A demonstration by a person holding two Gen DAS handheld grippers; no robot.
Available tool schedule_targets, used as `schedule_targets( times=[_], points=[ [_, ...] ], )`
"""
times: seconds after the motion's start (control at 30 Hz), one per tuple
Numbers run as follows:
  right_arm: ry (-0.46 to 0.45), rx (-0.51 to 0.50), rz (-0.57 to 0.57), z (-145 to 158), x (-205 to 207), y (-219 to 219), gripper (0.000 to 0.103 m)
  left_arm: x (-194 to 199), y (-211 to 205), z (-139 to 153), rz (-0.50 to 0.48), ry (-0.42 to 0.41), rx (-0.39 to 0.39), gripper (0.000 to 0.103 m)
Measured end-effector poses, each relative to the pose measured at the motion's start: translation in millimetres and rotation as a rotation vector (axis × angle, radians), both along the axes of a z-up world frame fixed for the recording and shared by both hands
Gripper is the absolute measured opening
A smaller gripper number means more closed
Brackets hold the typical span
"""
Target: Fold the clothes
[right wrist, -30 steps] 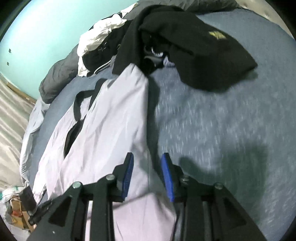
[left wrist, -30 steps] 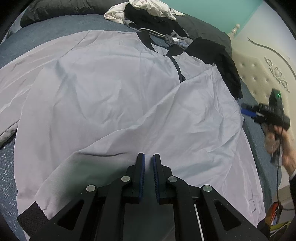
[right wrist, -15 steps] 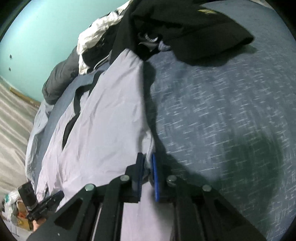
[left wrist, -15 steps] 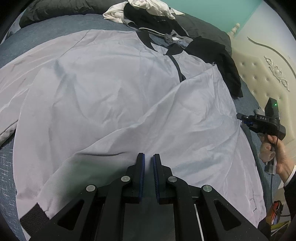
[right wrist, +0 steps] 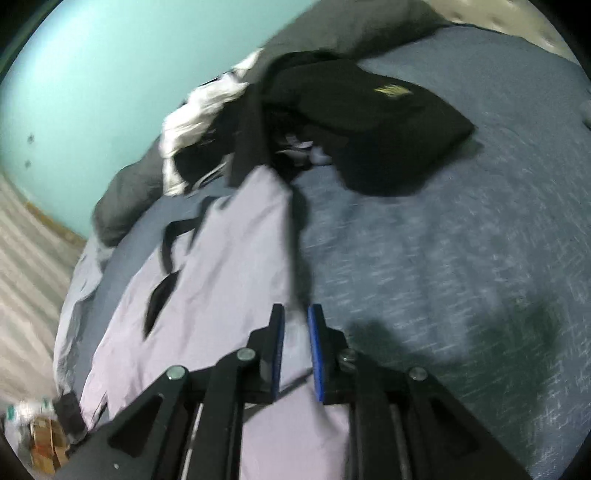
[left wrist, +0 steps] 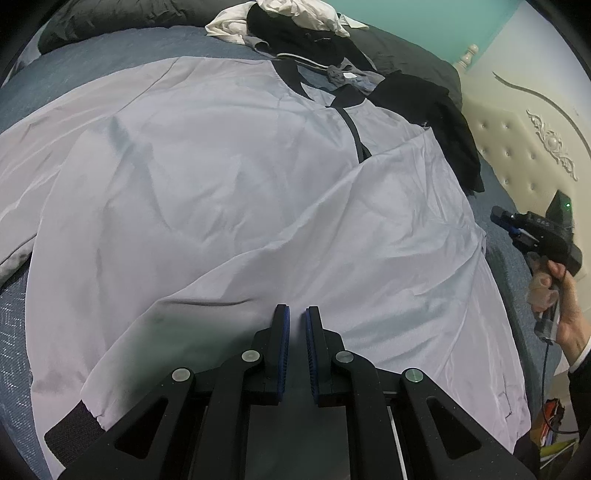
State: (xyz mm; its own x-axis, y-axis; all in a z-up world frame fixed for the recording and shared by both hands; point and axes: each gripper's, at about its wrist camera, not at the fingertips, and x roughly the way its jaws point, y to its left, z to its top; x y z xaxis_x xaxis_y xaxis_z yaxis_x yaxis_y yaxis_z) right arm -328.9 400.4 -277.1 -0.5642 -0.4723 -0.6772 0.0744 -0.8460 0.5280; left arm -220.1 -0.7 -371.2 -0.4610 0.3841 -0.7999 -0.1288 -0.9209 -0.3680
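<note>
One pale jacket (left wrist: 236,192) lay spread across the bed (right wrist: 461,266), bare blue cover open to its right and a heap of dark and white clothes (left wrist: 295,29) beyond its collar. The left gripper (left wrist: 297,314) hung over the hem, jaws nearly together, nothing between them. The right gripper (right wrist: 295,314), jaws just easing apart, straddled the jacket's edge; whether it pinched the cloth was unclear.
</note>
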Motion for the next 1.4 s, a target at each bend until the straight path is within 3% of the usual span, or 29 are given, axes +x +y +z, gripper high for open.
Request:
schedule_targets(
  times=[0.17, 0.33, 0.43, 0.57, 0.67, 0.87, 0.97, 1.13, 1.4],
  points=[
    [-0.058, 0.038, 0.055, -14.9, -0.7, -20.7, 0.013, 1.0, 1.2, 0.9, 0.003, 0.000, -0.001, 0.009],
    [-0.113, 0.153, -0.063, -27.6, -2.2, -10.9, 0.011, 1.0, 0.8, 0.9, 0.002, -0.001, 0.002, 0.009],
    [-0.071, 0.108, -0.089, -17.1, 4.0, -6.9, 0.011, 0.9, -0.7, 1.8, 0.004, -0.001, 0.006, 0.009],
    [-0.017, 0.090, 0.027, -7.1, 12.9, -37.2, 0.011, 3.2, -4.0, 7.0, 0.010, 0.007, 0.007, 0.010],
    [-0.053, 0.116, 0.085, -17.3, 12.9, -56.6, 0.011, 6.0, -11.0, 11.0, 0.023, 0.014, 0.008, 0.010],
    [-0.071, 0.098, -0.056, -27.9, 19.6, -37.3, 0.011, 17.5, -37.4, 16.0, 0.069, 0.020, 0.014, 0.010],
    [-0.033, 0.068, -0.116, -17.0, 33.2, -30.9, 0.011, 25.7, -52.1, 19.4, 0.094, 0.025, 0.016, 0.010],
    [0.065, 0.016, -0.067, 10.1, 65.0, -65.3, 0.011, 40.9, -74.3, 27.7, 0.128, 0.045, 0.006, 0.010],
    [0.116, -0.022, 0.056, 26.9, 111.8, -131.0, 0.011, 81.7, -102.5, 32.2, 0.173, 0.057, -0.024, 0.010]
  ],
)
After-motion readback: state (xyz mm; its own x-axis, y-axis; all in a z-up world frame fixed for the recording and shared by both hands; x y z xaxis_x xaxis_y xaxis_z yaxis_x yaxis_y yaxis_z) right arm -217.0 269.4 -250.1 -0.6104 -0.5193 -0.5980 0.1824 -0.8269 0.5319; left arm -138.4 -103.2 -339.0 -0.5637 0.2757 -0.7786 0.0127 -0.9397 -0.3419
